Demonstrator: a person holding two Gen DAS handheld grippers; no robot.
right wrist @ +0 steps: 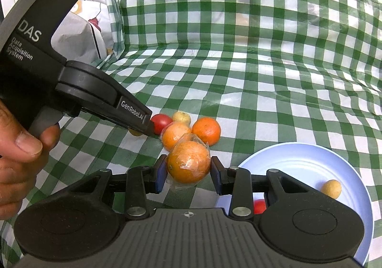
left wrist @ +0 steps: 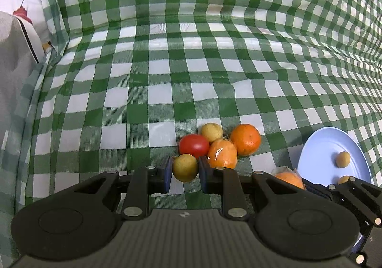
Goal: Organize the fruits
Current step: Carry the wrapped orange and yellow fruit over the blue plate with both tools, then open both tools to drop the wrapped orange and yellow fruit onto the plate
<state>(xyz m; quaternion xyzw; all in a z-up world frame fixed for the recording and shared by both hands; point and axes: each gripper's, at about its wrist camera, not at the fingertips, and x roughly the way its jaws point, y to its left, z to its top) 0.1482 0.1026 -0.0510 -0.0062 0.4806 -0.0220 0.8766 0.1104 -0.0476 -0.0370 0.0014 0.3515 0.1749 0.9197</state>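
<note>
My left gripper (left wrist: 185, 169) is shut on a small yellow-green fruit (left wrist: 185, 167) at the near edge of a fruit pile. Behind it lie a red tomato (left wrist: 193, 145), another yellow fruit (left wrist: 211, 132), a plastic-wrapped orange (left wrist: 222, 153) and a bare orange (left wrist: 246, 139). My right gripper (right wrist: 188, 170) is shut on a second plastic-wrapped orange (right wrist: 188, 162), also seen in the left wrist view (left wrist: 287, 178). A light blue plate (right wrist: 308, 163) at right holds a small yellow fruit (right wrist: 331, 188) and a red one (right wrist: 259, 206).
A green-and-white checked cloth (left wrist: 167, 77) covers the table and rises as a backdrop. The person's hand (right wrist: 19, 155) holds the left gripper body (right wrist: 71, 81) at left. White bedding (left wrist: 21, 5) lies beyond the cloth's left edge.
</note>
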